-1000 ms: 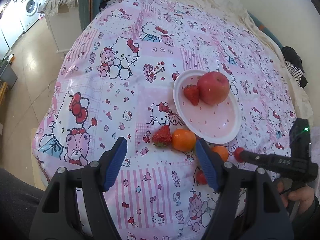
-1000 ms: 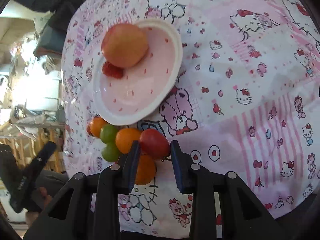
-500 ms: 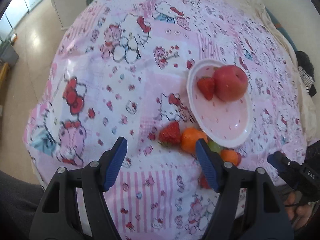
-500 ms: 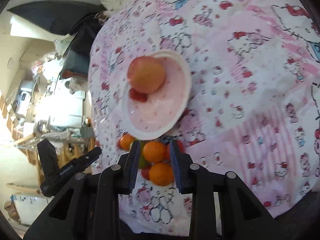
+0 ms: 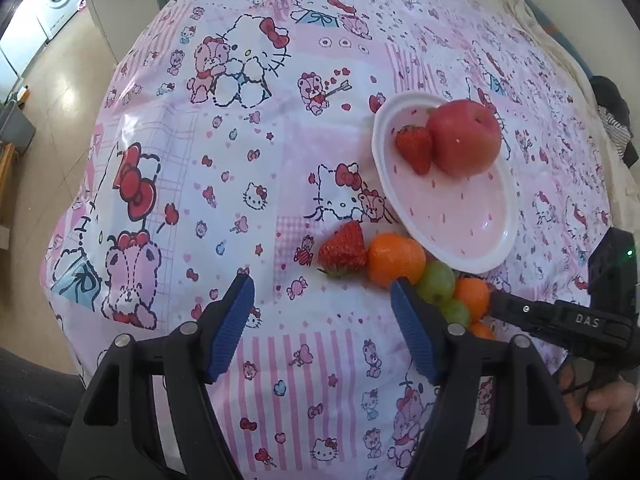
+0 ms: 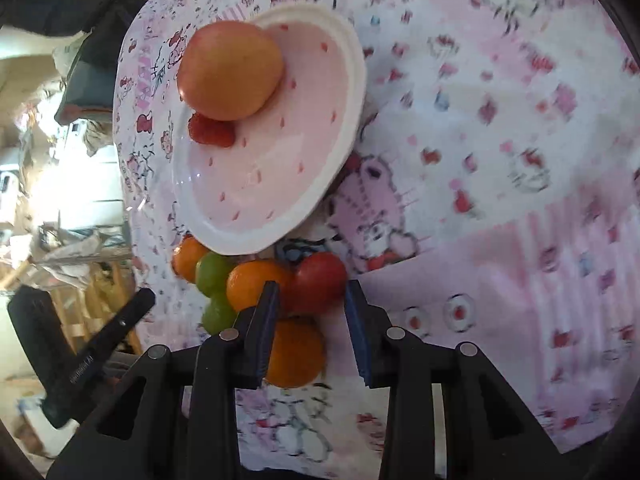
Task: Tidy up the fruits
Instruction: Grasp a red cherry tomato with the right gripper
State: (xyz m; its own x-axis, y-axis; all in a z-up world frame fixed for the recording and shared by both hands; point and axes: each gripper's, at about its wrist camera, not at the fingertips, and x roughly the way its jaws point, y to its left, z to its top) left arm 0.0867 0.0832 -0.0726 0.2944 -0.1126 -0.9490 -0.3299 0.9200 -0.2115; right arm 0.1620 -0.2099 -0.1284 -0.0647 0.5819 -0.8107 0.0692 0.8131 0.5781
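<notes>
Left claw [image 5: 322, 320]: matte black plastic frame with two angled arms, each ending in a ribbed blue pad, silver screw heads at the pivots. Right claw [image 6: 312, 326]: same black frame, blue ribbed pads, silver screws; seen from the left wrist, its black body bears white lettering "DAS" and a small green light. Black cable beside the hand [image 5: 612, 404].

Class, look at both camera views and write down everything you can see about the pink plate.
The plate is a shallow oval dish, glossy like plastic, with a pale pink well scattered with small red marks and a white rim. It lies flat on the cartoon-print cloth. An apple and a strawberry rest in it, touching each other, at one end; the rest is bare. Loose fruit crowds its near rim, some seeming to touch it.
</notes>
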